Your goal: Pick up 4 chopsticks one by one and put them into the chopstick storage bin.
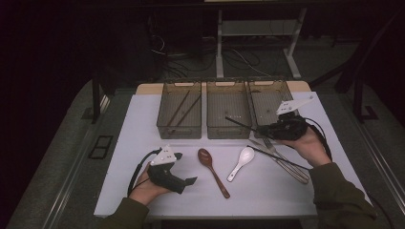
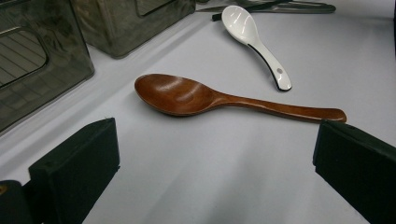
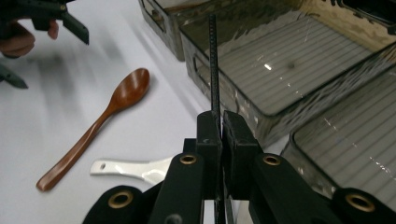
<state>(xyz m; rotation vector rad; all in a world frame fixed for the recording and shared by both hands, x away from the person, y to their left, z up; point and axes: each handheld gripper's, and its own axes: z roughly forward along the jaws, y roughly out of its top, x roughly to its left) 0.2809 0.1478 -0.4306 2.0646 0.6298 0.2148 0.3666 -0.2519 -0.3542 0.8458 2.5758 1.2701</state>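
From above, my right tongs (image 1: 260, 129) hold a black chopstick (image 1: 239, 123) over the front edge of the middle bin (image 1: 228, 113), and my left tongs (image 1: 186, 172) rest low on the white surface (image 1: 267, 191). In the left gripper view my tongs stand wide open and empty, with the wooden spoon (image 2: 187, 95) lying just ahead and the white spoon (image 2: 254, 39) farther off. In the right gripper view my tongs (image 3: 220, 122) are pressed shut on the chopstick (image 3: 214, 60), which points out over the bin (image 3: 280, 60).

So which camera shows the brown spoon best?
The left gripper view: the brown spoon lies close and sharp, whole from bowl to handle tip. The high view shows all of it too, but small and dim. The right gripper view has it whole but farther off, at the left.
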